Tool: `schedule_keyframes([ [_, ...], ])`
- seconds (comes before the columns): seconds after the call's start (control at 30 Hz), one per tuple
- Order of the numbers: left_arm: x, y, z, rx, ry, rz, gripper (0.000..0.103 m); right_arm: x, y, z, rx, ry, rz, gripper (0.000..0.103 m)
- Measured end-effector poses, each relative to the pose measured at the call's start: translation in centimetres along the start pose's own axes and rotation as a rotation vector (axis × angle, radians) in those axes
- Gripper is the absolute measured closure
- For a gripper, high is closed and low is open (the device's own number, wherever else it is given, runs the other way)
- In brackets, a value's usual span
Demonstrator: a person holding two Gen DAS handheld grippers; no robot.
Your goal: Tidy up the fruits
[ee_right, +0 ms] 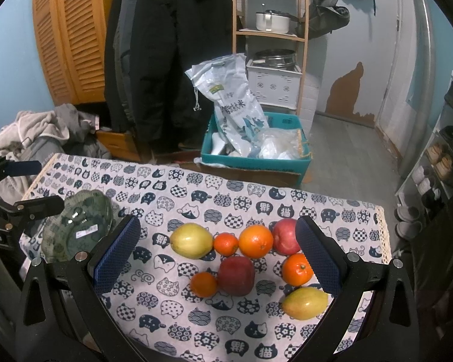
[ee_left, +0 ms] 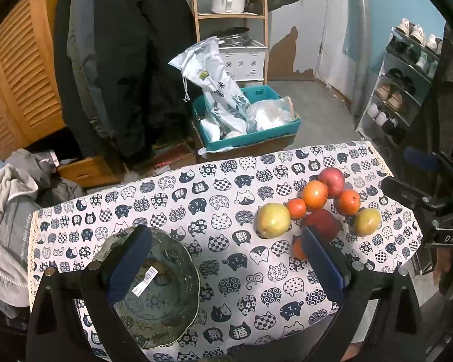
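Blue textured pads on black rigid fingers: left hand-held gripper point(ee_left: 223, 264) is spread wide with nothing between the pads, low in the left wrist frame. Its left pad overlaps a glass bowl point(ee_left: 166, 301) at lower left: greenish, scalloped rim, patterned, white barcode sticker inside, nothing else in it. Bowl sits on the bench point(ee_left: 196, 199), which is covered in a white woven cloth printed with navy cat heads, lace trim along the edges.

Right hand-held gripper point(ee_right: 217, 261) is likewise wide open and holding nothing, framing the fruit cluster in the right wrist frame. Fruit is all on the cloth, centre to lower right, bunched and mostly touching:
- back row, left to right: yellow-green pear point(ee_right: 191, 240), smooth; small tangerine point(ee_right: 225, 243); large orange point(ee_right: 255, 240), dimpled skin; red apple point(ee_right: 284, 236)
- front: small tangerine point(ee_right: 204, 284) touching a dark red apple point(ee_right: 236, 275); another tangerine point(ee_right: 297, 269) beside the right pad; second pear point(ee_right: 305, 302), oval, yellow-green, lying at lower right

Bowl is well apart from the fruit, at the left edge of that frame.

Behind the bench: teal plastic crate point(ee_right: 256, 160) with a glossy rice bag, slatted wood doors at upper left.
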State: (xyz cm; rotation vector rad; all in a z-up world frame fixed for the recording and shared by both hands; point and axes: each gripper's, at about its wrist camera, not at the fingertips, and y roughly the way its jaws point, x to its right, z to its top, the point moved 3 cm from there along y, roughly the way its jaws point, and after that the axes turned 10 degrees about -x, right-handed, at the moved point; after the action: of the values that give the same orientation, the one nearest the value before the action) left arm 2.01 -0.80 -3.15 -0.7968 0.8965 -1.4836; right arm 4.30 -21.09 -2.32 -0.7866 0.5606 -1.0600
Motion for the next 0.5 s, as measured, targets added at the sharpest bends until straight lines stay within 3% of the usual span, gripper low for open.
schedule_keyframes([
  [0.5,-0.04,-0.02,0.13,0.0,0.0,0.001,0.003,0.37,-0.18,0.08,-0.002,0.006,-0.002,0.003],
])
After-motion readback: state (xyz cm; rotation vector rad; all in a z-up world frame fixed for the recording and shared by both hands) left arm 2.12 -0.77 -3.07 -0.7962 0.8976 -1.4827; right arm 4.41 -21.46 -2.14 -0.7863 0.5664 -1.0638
